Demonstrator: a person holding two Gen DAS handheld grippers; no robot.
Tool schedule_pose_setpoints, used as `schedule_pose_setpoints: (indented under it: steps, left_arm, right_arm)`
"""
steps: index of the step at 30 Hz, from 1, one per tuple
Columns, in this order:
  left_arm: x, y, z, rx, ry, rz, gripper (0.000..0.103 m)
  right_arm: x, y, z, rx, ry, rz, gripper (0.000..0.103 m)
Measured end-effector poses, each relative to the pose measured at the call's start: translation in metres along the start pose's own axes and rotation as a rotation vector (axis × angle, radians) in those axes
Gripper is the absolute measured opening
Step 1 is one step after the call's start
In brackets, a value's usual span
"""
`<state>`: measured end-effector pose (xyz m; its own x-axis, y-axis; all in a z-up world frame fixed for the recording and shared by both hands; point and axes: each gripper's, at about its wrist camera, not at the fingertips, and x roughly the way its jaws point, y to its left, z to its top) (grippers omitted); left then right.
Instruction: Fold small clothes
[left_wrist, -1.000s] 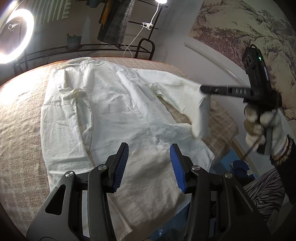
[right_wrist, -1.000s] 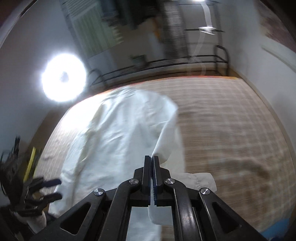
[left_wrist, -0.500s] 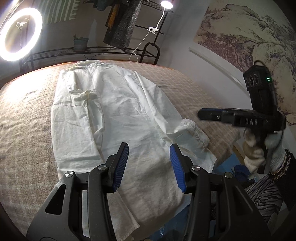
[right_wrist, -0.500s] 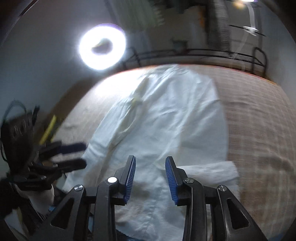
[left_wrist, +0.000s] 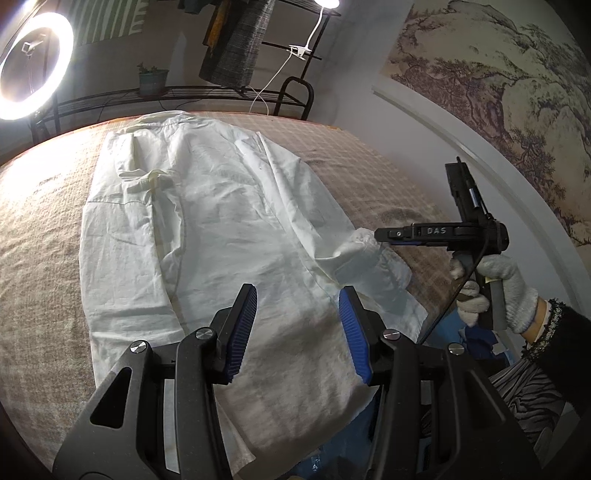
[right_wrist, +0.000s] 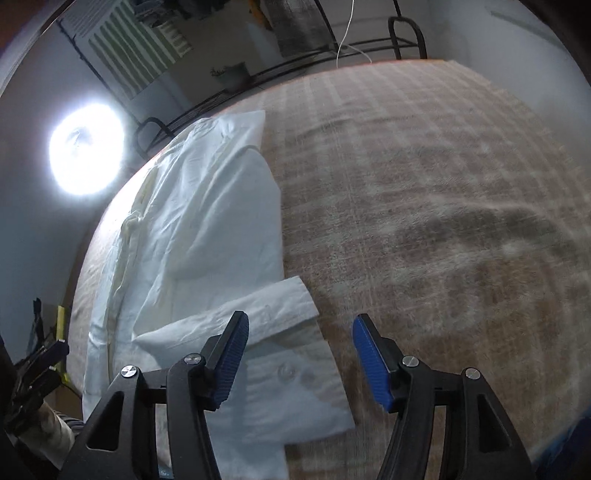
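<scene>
White cotton shirt (left_wrist: 221, 236) lies flat at frame centre on the plaid bed (right_wrist: 443, 206); left tongs (left_wrist: 297, 328) released; right tongs (right_wrist: 299, 354) opening, grasping nothing.

One white cotton long-sleeved shirt (left_wrist: 221, 236) lay on one beige checked woven bedcover (left_wrist: 40, 236). Two black two-finger grippers with blue ribbed pads were there: left gripper (left_wrist: 297, 332), right gripper (right_wrist: 299, 362). One glowing ring lamp (left_wrist: 33, 66), one small potted plant (left_wrist: 151, 79).
</scene>
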<state>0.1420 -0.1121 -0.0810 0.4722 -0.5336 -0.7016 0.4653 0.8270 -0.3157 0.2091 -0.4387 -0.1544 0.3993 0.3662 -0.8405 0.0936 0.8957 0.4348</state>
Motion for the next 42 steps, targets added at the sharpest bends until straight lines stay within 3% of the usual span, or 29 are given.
schedule_pose_setpoints:
  steps: [2, 4, 5, 10, 14, 16, 17, 19, 24, 27, 30, 33, 34, 35, 42]
  left_arm:
    - [0.002, 0.003, -0.002, -0.009, 0.004, 0.008, 0.047]
    - [0.003, 0.006, -0.003, -0.022, 0.009, 0.01, 0.047]
    - [0.003, 0.008, -0.004, -0.032, 0.012, 0.01, 0.047]
    - [0.001, 0.013, -0.005, -0.061, 0.01, 0.004, 0.047]
    - [-0.001, 0.019, -0.008, -0.114, 0.015, -0.014, 0.047]
    - [-0.001, 0.022, -0.011, -0.136, 0.017, -0.013, 0.047]
    - [-0.001, 0.022, -0.013, -0.144, 0.018, -0.01, 0.047]
    - [-0.001, 0.022, -0.015, -0.152, 0.022, -0.012, 0.047]
    - [0.001, 0.02, -0.02, -0.148, 0.026, -0.008, 0.047]
    - [0.004, 0.019, -0.021, -0.157, 0.03, -0.01, 0.047]
    - [0.006, 0.019, -0.022, -0.16, 0.03, -0.007, 0.047]
    - [0.008, 0.02, -0.022, -0.158, 0.034, -0.003, 0.047]
    - [0.008, 0.021, -0.023, -0.16, 0.035, -0.002, 0.047]
    - [0.009, 0.022, -0.023, -0.166, 0.036, -0.004, 0.047]
    - [0.006, 0.026, -0.023, -0.207, 0.033, -0.035, 0.047]
  right_arm:
    - [0.009, 0.0, 0.002, -0.006, 0.016, 0.027, 0.018]
    - [0.014, 0.003, 0.001, -0.017, 0.019, 0.048, 0.003]
    - [0.012, 0.007, 0.0, -0.028, 0.005, 0.05, 0.0]
    - [-0.024, 0.042, -0.013, -0.151, -0.074, 0.101, 0.0]
    - [-0.058, 0.091, -0.035, -0.35, -0.105, 0.137, 0.0]
    - [-0.062, 0.105, -0.043, -0.425, -0.11, 0.106, 0.003]
    - [-0.057, 0.105, -0.042, -0.426, -0.106, 0.059, 0.026]
    - [-0.046, 0.089, -0.036, -0.354, -0.093, 0.009, 0.049]
    - [-0.016, 0.033, -0.01, -0.197, -0.03, -0.065, 0.05]
    - [0.0, 0.009, 0.001, -0.114, 0.005, -0.044, 0.055]
    - [0.015, 0.006, 0.003, -0.11, 0.022, -0.005, 0.051]
    - [0.025, 0.019, -0.002, -0.185, 0.022, -0.017, 0.023]
    - [0.026, 0.024, -0.004, -0.211, 0.025, -0.018, 0.002]
    - [0.026, 0.027, -0.005, -0.224, 0.038, -0.015, 0.002]
    - [-0.033, 0.072, -0.021, -0.389, -0.093, -0.024, 0.001]
